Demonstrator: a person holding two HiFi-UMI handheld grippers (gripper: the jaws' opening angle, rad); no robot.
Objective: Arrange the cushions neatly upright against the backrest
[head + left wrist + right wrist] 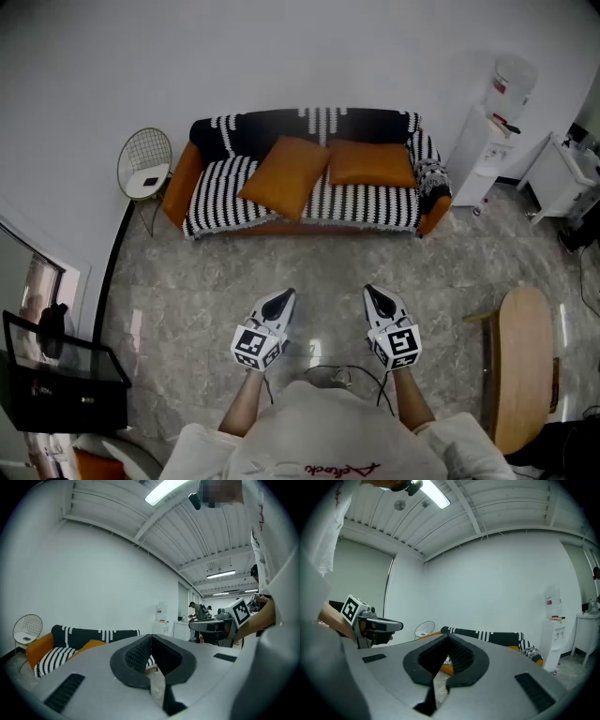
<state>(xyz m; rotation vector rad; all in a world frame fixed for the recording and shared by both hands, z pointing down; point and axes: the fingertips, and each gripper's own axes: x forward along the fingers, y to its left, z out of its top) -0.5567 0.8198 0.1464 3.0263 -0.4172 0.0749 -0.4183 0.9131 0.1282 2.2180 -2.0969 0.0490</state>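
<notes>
Low in the frame, my left tongs (284,300) and right tongs (377,298) are pressed together, empty, held level over the floor (319,267) because the work is well apart. Upper centre, on the striped sofa (217,192): the left cushion (284,175) sits skewed cornerwise; the right cushion (371,162) rests by the backrest (319,124), seemingly leaning.

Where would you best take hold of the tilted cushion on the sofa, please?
Likely its near corner, from the front: the cushion lies turned cornerwise on the sofa, that corner pointing out front, clear of the other cushion.
</notes>
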